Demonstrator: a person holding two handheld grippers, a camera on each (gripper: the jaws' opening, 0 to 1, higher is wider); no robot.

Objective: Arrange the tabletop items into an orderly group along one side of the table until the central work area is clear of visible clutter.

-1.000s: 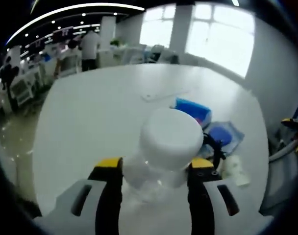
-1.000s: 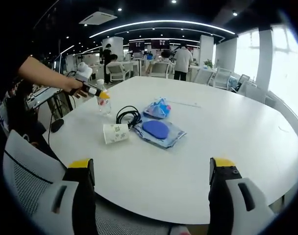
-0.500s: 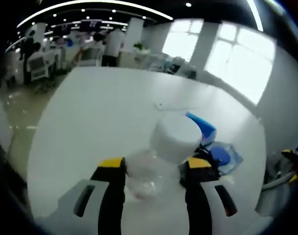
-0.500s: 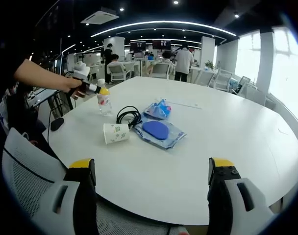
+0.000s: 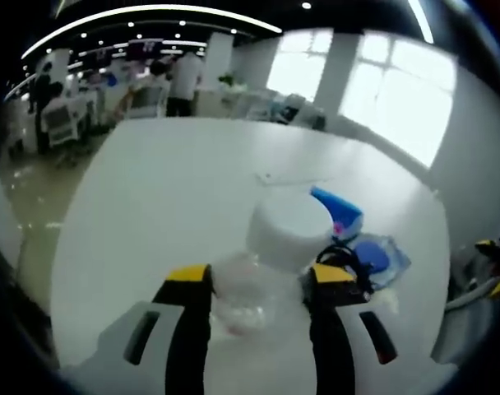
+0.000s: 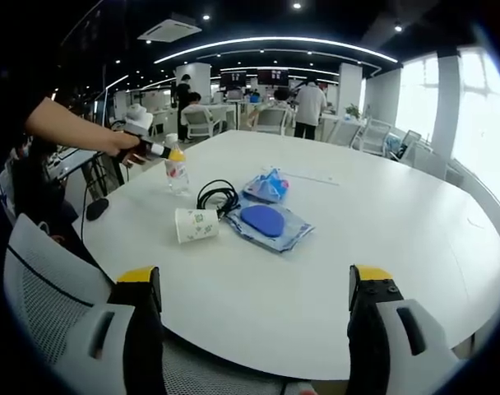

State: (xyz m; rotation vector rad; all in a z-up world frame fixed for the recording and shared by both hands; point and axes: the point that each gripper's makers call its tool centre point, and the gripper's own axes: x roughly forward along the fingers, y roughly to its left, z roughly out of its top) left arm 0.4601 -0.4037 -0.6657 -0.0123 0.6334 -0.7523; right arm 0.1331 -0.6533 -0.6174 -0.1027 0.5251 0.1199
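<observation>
Left gripper (image 5: 258, 284) clamps bottle (image 5: 270, 259); label unreadable; right gripper (image 6: 254, 284) open

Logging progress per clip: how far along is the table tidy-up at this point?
Early. The left gripper is shut on the clear bottle, which stands near the table edge. The paper cup lies on its side beside the black cable, blue pouch and blue packet, all ungrouped mid-table. The right gripper is open, holding nothing.

open office, bright windows (image 6: 480, 107), ceiling light strips (image 6: 275, 39), desks
</observation>
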